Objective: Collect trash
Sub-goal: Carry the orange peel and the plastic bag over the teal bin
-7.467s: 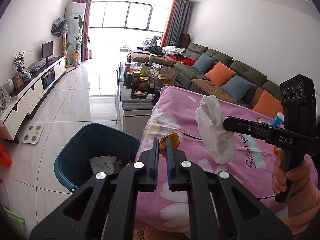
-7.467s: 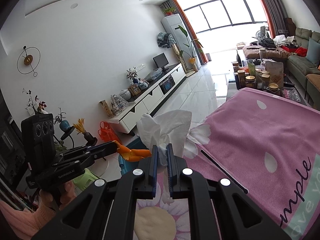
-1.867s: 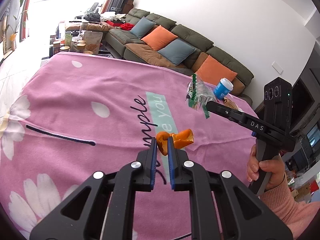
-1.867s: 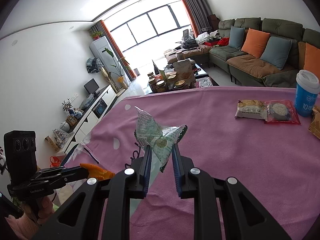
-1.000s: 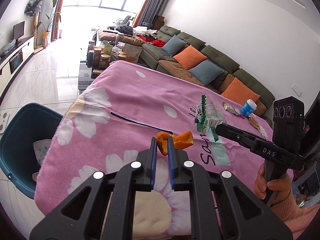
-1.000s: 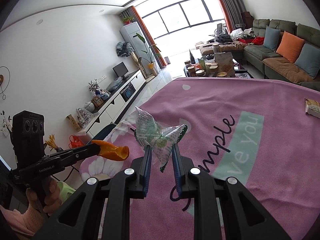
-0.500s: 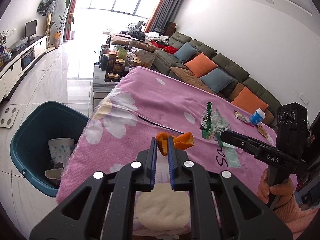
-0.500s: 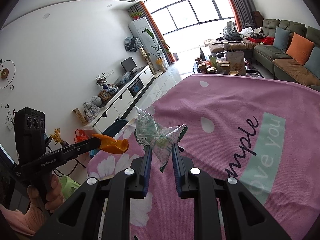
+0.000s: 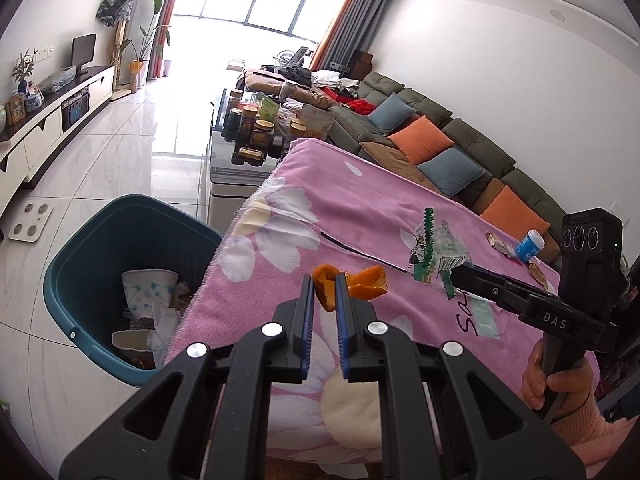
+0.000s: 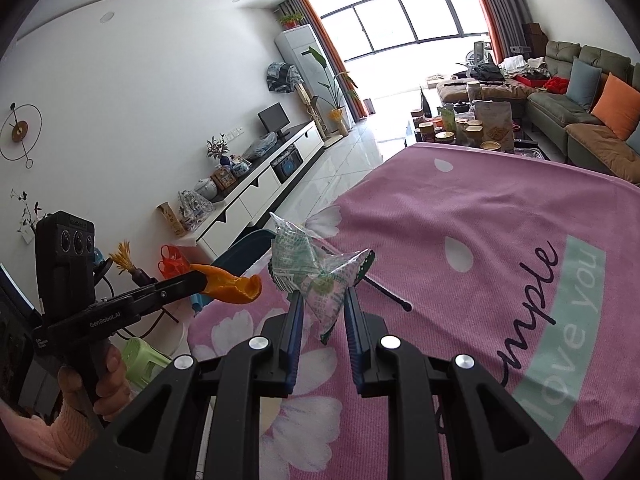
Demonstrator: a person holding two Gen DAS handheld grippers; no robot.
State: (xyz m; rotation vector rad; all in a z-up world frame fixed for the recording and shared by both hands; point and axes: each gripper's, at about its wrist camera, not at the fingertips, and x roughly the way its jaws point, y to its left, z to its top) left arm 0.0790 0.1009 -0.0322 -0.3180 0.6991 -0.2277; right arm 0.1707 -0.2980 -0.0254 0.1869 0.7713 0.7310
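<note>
My left gripper (image 9: 322,280) is shut on an orange peel (image 9: 352,282) and holds it above the left edge of the pink blanket (image 9: 360,204). It also shows in the right wrist view (image 10: 204,278) with the peel (image 10: 234,286). My right gripper (image 10: 324,300) is shut on a crumpled clear-and-green snack wrapper (image 10: 316,276), held over the blanket (image 10: 500,220). In the left wrist view the right gripper (image 9: 454,274) and wrapper (image 9: 434,250) sit to the right. A teal trash bin (image 9: 80,240) with paper waste stands on the floor, lower left of the peel.
A blue cup (image 9: 530,246) and snack packets (image 9: 498,242) lie at the blanket's far right. A low table with jars (image 9: 252,128) stands beyond the bin. A sofa with cushions (image 9: 440,148) runs along the right wall. A white TV cabinet (image 10: 256,192) lines the left wall.
Both grippers have moved left toward the blanket's edge with their loads. The bin has come nearer and larger in the left wrist view. Both grips are unchanged.
</note>
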